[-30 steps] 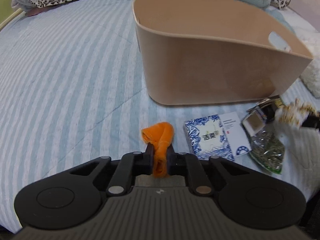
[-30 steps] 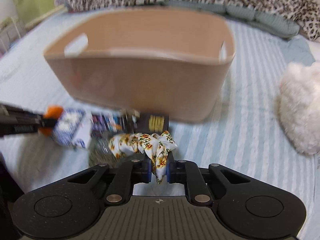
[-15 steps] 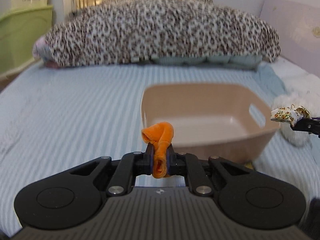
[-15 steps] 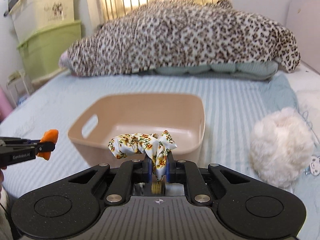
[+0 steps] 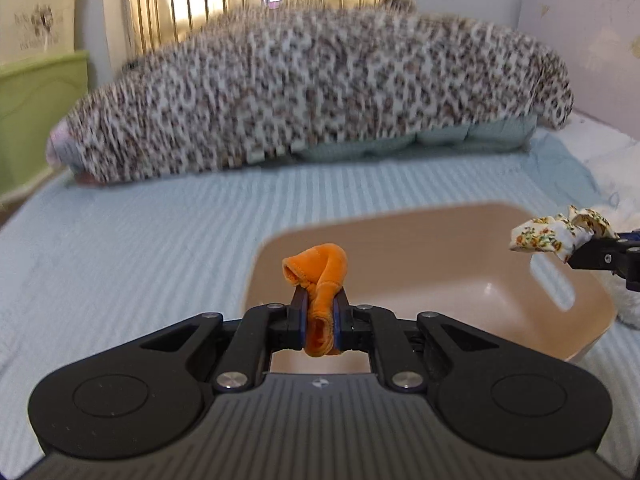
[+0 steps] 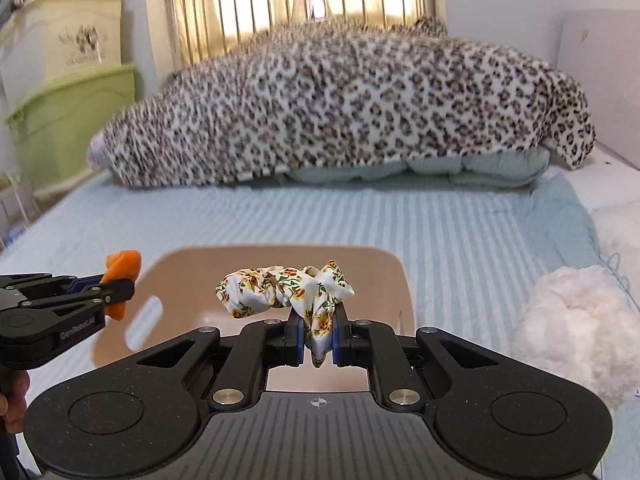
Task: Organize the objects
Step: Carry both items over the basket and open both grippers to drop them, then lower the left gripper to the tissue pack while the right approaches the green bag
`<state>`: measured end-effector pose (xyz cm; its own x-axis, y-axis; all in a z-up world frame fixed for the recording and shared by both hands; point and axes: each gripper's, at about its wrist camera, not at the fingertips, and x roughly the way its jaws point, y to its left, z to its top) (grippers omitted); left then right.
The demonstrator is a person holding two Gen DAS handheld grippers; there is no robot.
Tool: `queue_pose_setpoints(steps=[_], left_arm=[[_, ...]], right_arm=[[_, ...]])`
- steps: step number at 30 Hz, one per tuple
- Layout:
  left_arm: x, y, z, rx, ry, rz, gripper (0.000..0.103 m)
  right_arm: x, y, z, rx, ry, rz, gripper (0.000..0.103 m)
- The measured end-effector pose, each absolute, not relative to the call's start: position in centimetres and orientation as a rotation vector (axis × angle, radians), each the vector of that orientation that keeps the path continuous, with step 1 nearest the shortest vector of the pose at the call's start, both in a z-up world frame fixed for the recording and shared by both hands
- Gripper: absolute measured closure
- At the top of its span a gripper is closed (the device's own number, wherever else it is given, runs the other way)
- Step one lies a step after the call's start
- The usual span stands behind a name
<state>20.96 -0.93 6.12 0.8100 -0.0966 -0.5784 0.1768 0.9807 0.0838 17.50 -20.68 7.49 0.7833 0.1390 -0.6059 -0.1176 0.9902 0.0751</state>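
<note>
Above the bin [image 5: 460, 264], scrunchies [image 5: 320, 280] nearer now

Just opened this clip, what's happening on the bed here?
A person is tidying small items into a tan basket that sits on the striped bedspread. The left gripper is clamped on an orange scrunchie, and the right gripper is clamped on a floral scrunchie. Both are held up over the basket, one from each side, and neither item has been let go. What shows of the basket's inside looks bare. A white fluffy thing lies on the bed to its right.
</note>
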Motion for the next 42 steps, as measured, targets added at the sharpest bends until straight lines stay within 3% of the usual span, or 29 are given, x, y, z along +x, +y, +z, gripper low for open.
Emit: queue_pose_setpoints(steps=[5, 8, 9, 10, 12, 14, 15, 21, 27, 42], left_arm=[[22.6, -2.0, 3.1, 0.168, 0.698, -0.165, 0.089], [23.1, -1.6, 2.0, 0.164, 0.764, -0.142, 0.088], [23.0, -1.5, 1.9, 0.155, 0.769, -0.145, 0.088], [22.8, -1.3, 2.1, 0.147, 0.763, -0.149, 0.086], [22.1, -1.2, 2.8, 0.15, 0.744, -0.152, 0.066], [21.1, -1.2, 3.8, 0.159, 0.716, -0.139, 0.029], [20.5, -1.1, 4.3, 0.162, 0.702, -0.131, 0.025], [16.8, -1.0, 6.3, 0.211, 0.669, -0.137, 0.024], [13.8, -0.3, 6.0, 0.188, 0.704, -0.153, 0.023], [11.9, 0.4, 0.7, 0.177, 0.894, -0.17, 0.023]], right_arm=[[19.3, -18.6, 4.6, -0.074, 0.758, 0.142, 0.091], [19.5, -17.9, 3.3, -0.108, 0.811, 0.135, 0.085], [19.3, -17.8, 3.0, -0.113, 0.821, 0.133, 0.074], [19.0, -17.7, 3.0, -0.117, 0.824, 0.132, 0.07], [18.3, -17.7, 3.3, -0.114, 0.807, 0.132, 0.063], [17.6, -18.1, 3.9, -0.111, 0.774, 0.13, 0.046], [17.0, -18.4, 4.4, -0.11, 0.75, 0.127, 0.034], [14.0, -20.2, 5.7, -0.119, 0.693, 0.111, 0.015], [11.0, -21.2, 6.3, -0.085, 0.679, 0.142, 0.007], [9.3, -20.4, 0.8, -0.053, 0.882, 0.218, 0.007]])
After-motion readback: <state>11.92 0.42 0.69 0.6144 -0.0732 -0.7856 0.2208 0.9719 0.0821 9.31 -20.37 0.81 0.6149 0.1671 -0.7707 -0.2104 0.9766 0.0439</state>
